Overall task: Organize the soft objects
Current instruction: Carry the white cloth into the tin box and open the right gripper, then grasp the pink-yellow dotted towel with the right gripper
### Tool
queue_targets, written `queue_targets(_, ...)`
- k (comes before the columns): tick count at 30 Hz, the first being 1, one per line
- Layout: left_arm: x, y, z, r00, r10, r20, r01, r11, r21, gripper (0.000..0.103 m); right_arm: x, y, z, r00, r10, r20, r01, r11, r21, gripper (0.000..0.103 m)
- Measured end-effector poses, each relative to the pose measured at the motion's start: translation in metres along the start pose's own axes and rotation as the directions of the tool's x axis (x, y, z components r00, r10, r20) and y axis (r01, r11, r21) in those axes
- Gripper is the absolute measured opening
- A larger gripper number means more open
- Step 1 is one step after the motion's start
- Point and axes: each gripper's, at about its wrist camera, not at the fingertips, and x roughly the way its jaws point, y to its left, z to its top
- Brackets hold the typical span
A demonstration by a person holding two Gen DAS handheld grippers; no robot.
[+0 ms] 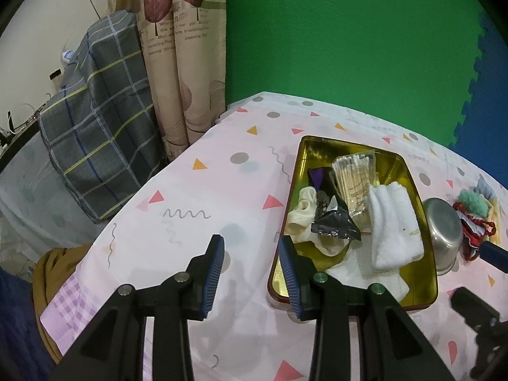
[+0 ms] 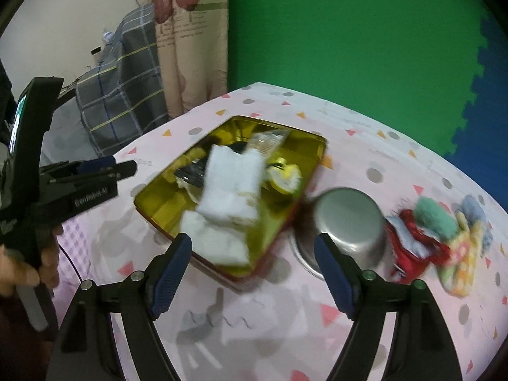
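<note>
White towel [image 2: 230,187] lies in tin [image 2: 152,209]; both grippers' jaws empty.

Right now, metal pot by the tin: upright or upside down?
Upside down. The metal pot shows its flat closed base on top and its rim rests on the tablecloth, right of the gold tin.

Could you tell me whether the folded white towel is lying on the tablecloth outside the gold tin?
No, the folded white towel lies inside the gold tin, next to the packet of cotton swabs.

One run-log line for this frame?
left gripper: open, empty | right gripper: open, empty | white towel: in gold tin
</note>
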Motion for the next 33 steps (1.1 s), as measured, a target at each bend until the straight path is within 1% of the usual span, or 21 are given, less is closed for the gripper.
queue_targets(5,0.000,-0.005,0.000,1.000,0.007,0.003,-0.007,1.000,0.019,0.036,-0.011,-0.035,-0.020,0.997,-0.071,-0.013,0.071,0.996,0.046,0.077)
queue_targets(9,-0.001,-0.009,-0.001,1.000,0.010,0.008,-0.010,0.999,0.034,0.036,-0.019,-0.070,-0.040,0.991,-0.131,-0.032,0.134,0.986,0.100,0.077)
queue_targets(15,-0.002,-0.016,-0.004,1.000,0.014,0.015,-0.015,0.998,0.061,0.036,-0.031,-0.130,-0.072,0.972,-0.225,-0.068,0.234,0.952,0.199,0.077)
queue_targets(20,-0.005,-0.021,-0.005,1.000,0.006,0.018,-0.007,0.997,0.074,0.036,-0.040,-0.168,-0.093,0.953,-0.291,-0.091,0.304,0.917,0.257,0.077)
queue_targets(24,-0.009,-0.027,-0.005,0.999,-0.010,0.031,0.007,0.996,0.092,0.036,-0.043,-0.192,-0.105,0.943,-0.317,-0.101,0.333,0.895,0.296,0.077)
queue_targets(27,-0.011,-0.032,-0.005,0.999,-0.031,0.030,0.028,0.994,0.103,0.036,-0.040,-0.205,-0.109,0.940,-0.326,-0.101,0.341,0.885,0.316,0.077)
queue_targets(33,-0.017,-0.043,-0.006,0.997,-0.067,0.026,0.063,0.990,0.125,0.036,-0.027,-0.224,-0.101,0.941,-0.328,-0.082,0.335,0.874,0.353,0.077)
